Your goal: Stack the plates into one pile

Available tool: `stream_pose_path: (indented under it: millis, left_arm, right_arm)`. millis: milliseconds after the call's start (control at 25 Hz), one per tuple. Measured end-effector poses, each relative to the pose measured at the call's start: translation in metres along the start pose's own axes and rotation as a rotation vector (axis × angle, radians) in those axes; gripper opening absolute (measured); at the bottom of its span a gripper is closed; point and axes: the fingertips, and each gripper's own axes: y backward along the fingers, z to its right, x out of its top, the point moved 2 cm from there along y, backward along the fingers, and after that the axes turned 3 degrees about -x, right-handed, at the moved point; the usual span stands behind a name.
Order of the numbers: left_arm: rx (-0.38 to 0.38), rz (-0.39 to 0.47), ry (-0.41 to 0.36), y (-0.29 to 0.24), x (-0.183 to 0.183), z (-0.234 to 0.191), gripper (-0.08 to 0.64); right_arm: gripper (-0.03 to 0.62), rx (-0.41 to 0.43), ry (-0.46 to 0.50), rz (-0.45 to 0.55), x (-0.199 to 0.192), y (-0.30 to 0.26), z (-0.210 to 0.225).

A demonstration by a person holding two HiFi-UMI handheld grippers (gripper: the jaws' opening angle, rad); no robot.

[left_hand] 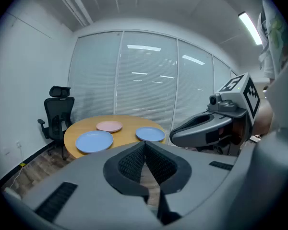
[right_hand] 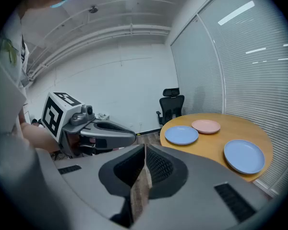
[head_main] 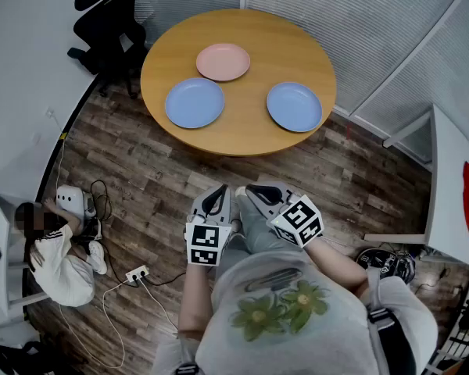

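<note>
Three plates lie apart on a round wooden table (head_main: 242, 135): a pink plate (head_main: 223, 61) at the back, a blue plate (head_main: 194, 102) at the left and a second blue plate (head_main: 294, 106) at the right. My left gripper (head_main: 216, 200) and right gripper (head_main: 258, 194) are held side by side close to my body, well short of the table, both shut and empty. In the left gripper view the jaws (left_hand: 144, 145) meet, with the table (left_hand: 129, 135) ahead. The right gripper's jaws (right_hand: 144, 150) also meet, and the plates (right_hand: 181, 134) show at its right.
A black office chair (head_main: 109, 22) stands beyond the table's left side. A person (head_main: 55, 252) sits on the wooden floor at the left, near a power strip and cables (head_main: 137, 273). Blinds line the wall behind the table; a white desk (head_main: 453, 186) is at the right.
</note>
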Motion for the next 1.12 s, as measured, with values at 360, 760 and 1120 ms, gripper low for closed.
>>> stream_pose_path:
  millis: [360, 760, 1120]
  left_arm:
    - [0.011, 0.005, -0.004, -0.03, 0.02, -0.027, 0.018]
    - [0.019, -0.028, -0.021, -0.08, 0.046, -0.088, 0.018]
    - [-0.018, -0.079, -0.045, -0.145, 0.069, -0.142, 0.018]
  right_arm:
    - [0.043, -0.001, 0.008, 0.02, 0.019, -0.028, 0.04]
    - [0.043, 0.009, -0.018, 0.052, 0.052, -0.084, 0.098]
    - [0.043, -0.028, -0.068, 0.056, 0.073, -0.135, 0.172]
